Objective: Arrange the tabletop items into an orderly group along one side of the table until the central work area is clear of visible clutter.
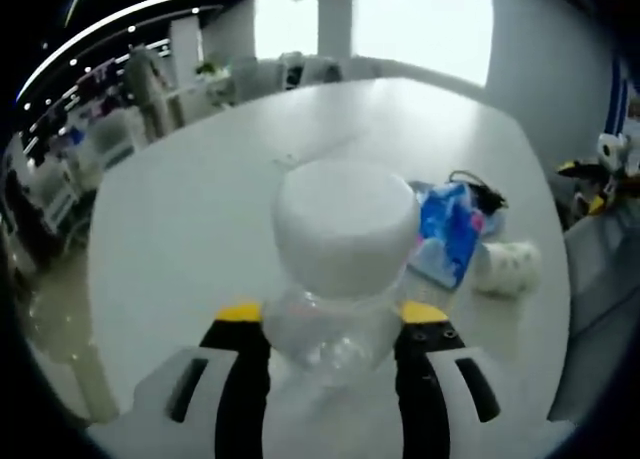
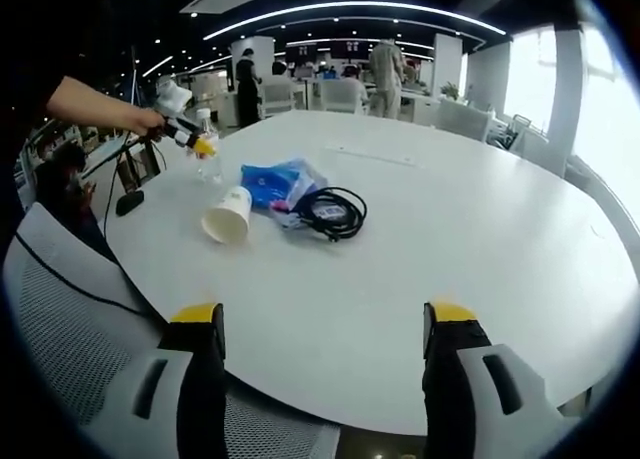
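Left claw (image 1: 331,331): clenched on a clear bottle (image 1: 338,269); both yellow-tipped jaws press the bottle's clear body, its white cap end pointing away from the camera.
Pack (image 1: 448,231): blue, lying on the table just beyond the left claw and to its right, partly behind the bottle.
Cup (image 1: 508,267): white paper, on its side, right of the pack and close to it.
Cable (image 1: 477,186): black, just past the pack, far side.
Table (image 1: 190,219): white, bare ahead and left of the left claw.
Right claw (image 2: 325,324): released, jaws wide apart with nothing between them, held over the near edge of the table (image 2: 480,229).
Chair (image 2: 60,329): grey mesh, below and left of the right claw.
Cup, from the right claw (image 2: 228,215): ahead and to the left, on its side, open mouth toward the camera.
Pack and cable (image 2: 282,184) (image 2: 332,213): just beyond the cup, touching each other, cable coiled on the right.
Left claw, far left (image 2: 200,146): holding the bottle (image 2: 207,149) upright beyond the cup, a hand (image 2: 150,122) behind it.
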{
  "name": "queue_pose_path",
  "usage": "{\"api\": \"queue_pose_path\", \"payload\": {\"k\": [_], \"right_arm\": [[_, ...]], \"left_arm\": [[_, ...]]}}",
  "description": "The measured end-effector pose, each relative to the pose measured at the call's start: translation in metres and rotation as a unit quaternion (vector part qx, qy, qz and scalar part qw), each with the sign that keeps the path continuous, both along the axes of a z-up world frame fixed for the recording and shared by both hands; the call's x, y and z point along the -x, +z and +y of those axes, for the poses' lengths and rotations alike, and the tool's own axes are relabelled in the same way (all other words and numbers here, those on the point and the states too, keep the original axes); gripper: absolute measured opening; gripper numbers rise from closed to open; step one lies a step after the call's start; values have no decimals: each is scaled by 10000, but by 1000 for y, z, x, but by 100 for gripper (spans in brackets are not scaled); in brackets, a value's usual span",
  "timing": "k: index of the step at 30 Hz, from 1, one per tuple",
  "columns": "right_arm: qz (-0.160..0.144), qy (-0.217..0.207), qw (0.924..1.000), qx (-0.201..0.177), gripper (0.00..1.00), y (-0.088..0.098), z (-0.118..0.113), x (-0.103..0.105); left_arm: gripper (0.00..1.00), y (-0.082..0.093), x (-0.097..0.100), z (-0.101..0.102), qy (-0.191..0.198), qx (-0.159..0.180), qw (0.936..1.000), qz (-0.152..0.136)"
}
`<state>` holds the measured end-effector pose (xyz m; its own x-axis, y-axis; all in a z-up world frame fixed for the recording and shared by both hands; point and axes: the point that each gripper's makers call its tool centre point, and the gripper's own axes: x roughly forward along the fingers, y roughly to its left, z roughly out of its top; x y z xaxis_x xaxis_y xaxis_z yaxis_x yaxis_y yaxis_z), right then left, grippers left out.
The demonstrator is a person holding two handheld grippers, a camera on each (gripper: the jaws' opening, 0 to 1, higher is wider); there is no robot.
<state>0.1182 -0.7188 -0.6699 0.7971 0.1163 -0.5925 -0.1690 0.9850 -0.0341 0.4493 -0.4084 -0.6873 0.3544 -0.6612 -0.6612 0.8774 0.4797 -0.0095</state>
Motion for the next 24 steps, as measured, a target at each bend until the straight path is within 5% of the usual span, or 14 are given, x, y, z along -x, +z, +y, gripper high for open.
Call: {"api": "queue_pose_path", "payload": {"k": [24], "right_arm": [[-11,0,10000,-4,80,0,0,0]], "left_arm": [[45,-2,-4,10,217,-234,9995,24]]}}
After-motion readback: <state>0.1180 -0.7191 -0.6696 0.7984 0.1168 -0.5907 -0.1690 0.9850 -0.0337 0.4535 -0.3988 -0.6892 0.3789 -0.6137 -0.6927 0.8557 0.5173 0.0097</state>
